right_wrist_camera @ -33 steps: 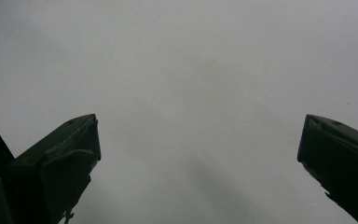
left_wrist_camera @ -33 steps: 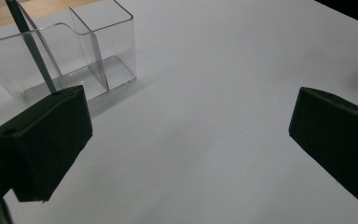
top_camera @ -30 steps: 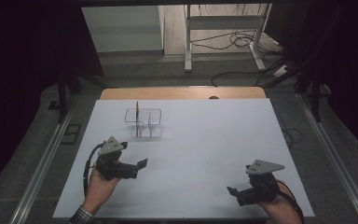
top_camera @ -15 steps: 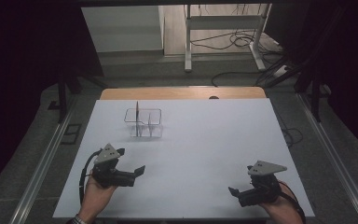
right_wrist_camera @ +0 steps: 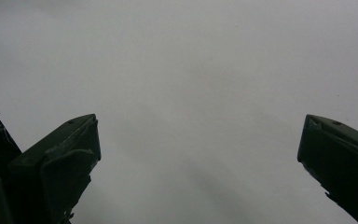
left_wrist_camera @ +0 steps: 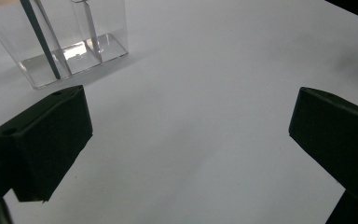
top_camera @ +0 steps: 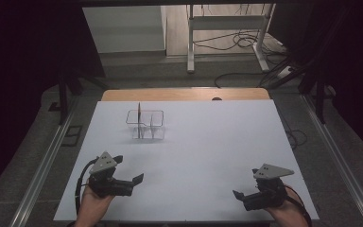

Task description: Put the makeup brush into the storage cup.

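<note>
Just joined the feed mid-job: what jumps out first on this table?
A clear divided container stands alone toward the far left of the white table, with a thin dark stick upright in one compartment. At the near edge, the left gripper and right gripper sit open, holding nothing.

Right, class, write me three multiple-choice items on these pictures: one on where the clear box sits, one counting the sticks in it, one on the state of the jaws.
1. Where does the clear box stand on the white table?
A. far side, left of centre
B. near right corner
C. between the two hands

2. How many dark sticks stand in it?
A. three
B. one
C. none

3. How are the left gripper and right gripper set?
A. both shut on a stick
B. left shut, right open
C. both open, holding nothing

Answers: 1 A, the high view shows it far and left. 2 B, a single upright stick shows. 3 C, each gripper view shows jaws wide apart over bare table.
</note>
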The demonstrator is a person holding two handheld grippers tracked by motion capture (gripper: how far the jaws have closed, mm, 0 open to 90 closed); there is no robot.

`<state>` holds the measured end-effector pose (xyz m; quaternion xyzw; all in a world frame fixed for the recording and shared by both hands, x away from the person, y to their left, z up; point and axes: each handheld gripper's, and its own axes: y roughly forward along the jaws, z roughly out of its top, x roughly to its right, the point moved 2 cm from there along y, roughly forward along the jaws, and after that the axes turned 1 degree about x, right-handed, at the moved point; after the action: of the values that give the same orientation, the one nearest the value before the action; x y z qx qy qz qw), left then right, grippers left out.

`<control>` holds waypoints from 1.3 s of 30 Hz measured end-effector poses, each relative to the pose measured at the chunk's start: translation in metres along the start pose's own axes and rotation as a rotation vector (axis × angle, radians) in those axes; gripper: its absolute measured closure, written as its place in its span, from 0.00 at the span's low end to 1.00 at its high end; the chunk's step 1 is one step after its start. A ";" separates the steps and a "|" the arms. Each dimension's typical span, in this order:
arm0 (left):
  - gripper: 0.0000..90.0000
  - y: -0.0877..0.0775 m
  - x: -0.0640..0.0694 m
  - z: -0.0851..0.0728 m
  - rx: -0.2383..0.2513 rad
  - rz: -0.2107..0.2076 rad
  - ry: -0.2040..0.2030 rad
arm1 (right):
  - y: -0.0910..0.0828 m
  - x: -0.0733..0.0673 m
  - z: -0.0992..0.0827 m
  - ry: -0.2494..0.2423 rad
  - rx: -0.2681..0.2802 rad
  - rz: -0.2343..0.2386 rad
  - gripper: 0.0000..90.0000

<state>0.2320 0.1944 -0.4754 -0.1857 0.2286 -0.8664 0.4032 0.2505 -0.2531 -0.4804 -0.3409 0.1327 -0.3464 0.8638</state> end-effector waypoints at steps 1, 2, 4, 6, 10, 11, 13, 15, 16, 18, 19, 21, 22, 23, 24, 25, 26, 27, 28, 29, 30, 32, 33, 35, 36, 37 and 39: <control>0.00 0.000 0.000 -0.001 -0.002 0.001 0.001 | 0.000 0.000 0.000 0.000 0.000 -0.001 0.00; 0.00 -0.001 0.001 -0.002 -0.003 0.002 0.002 | -0.001 0.000 -0.001 0.001 0.001 -0.002 0.00; 0.00 -0.002 0.001 -0.004 -0.008 0.006 0.006 | -0.001 0.000 -0.001 0.004 0.003 -0.001 0.00; 0.00 -0.003 0.002 -0.006 -0.009 0.009 0.008 | -0.002 0.001 -0.002 0.005 0.002 -0.003 0.00; 0.00 -0.006 0.003 -0.010 -0.007 0.009 0.006 | -0.003 0.000 -0.003 0.009 0.003 -0.004 0.00; 0.00 -0.007 0.004 -0.011 -0.008 0.010 0.006 | -0.003 0.000 -0.003 0.009 0.004 -0.004 0.00; 0.00 -0.009 0.004 -0.013 -0.009 0.009 0.003 | -0.004 0.000 -0.004 0.012 0.005 -0.005 0.00; 0.00 -0.010 0.005 -0.015 -0.012 0.009 0.003 | -0.005 0.000 -0.004 0.014 0.005 -0.006 0.00; 0.00 -0.010 0.006 -0.016 -0.013 0.008 0.003 | -0.006 0.001 -0.005 0.015 0.005 -0.006 0.00; 0.00 -0.011 0.007 -0.018 -0.015 0.009 0.005 | -0.006 0.001 -0.006 0.018 0.007 -0.006 0.00; 0.00 -0.011 0.007 -0.019 -0.017 0.008 0.005 | -0.007 0.001 -0.006 0.020 0.007 -0.006 0.00; 0.00 -0.012 0.009 -0.020 -0.020 0.005 0.009 | -0.007 0.001 -0.007 0.020 0.009 -0.006 0.00; 0.00 -0.013 0.010 -0.021 -0.022 0.006 0.011 | -0.007 0.001 -0.007 0.022 0.009 -0.005 0.00; 0.00 -0.013 0.011 -0.021 -0.022 0.009 0.015 | -0.008 0.001 -0.007 0.019 0.007 -0.006 0.00; 0.00 -0.013 0.012 -0.022 -0.025 0.008 0.016 | -0.008 0.001 -0.008 0.023 0.006 -0.006 0.00; 0.00 -0.014 0.012 -0.022 -0.026 0.007 0.017 | -0.008 0.000 -0.008 0.024 0.007 -0.006 0.00; 0.00 -0.014 0.013 -0.023 -0.027 0.007 0.016 | -0.009 0.000 -0.009 0.026 0.008 -0.005 0.00; 0.00 -0.014 0.013 -0.024 -0.028 0.007 0.017 | -0.009 0.000 -0.009 0.027 0.010 -0.004 0.00; 0.00 -0.015 0.014 -0.025 -0.031 0.007 0.018 | -0.010 0.000 -0.010 0.027 0.008 -0.006 0.00; 0.00 -0.015 0.014 -0.026 -0.035 0.006 0.018 | -0.010 0.000 -0.010 0.030 0.010 -0.006 0.00; 0.00 -0.015 0.015 -0.027 -0.038 0.005 0.019 | -0.011 0.000 -0.011 0.032 0.012 -0.007 0.00; 0.00 -0.014 0.016 -0.029 -0.049 0.008 0.026 | -0.012 0.001 -0.012 0.033 0.013 -0.007 0.00; 0.00 -0.014 0.016 -0.030 -0.056 0.011 0.031 | -0.013 0.001 -0.012 0.036 0.014 -0.006 0.00; 0.00 -0.014 0.017 -0.031 -0.064 0.011 0.034 | -0.014 0.001 -0.014 0.038 0.015 -0.006 0.00; 0.00 -0.014 0.018 -0.032 -0.067 0.011 0.036 | -0.014 0.001 -0.014 0.037 0.017 -0.006 0.00; 0.00 -0.013 0.018 -0.033 -0.070 0.011 0.038 | -0.015 0.001 -0.015 0.039 0.018 -0.006 0.00; 0.00 -0.013 0.020 -0.034 -0.075 0.011 0.043 | -0.016 0.000 -0.016 0.042 0.017 -0.002 0.00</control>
<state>0.1950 0.1946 -0.4933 -0.1810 0.2706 -0.8587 0.3958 0.2352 -0.2696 -0.4812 -0.3262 0.1477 -0.3555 0.8633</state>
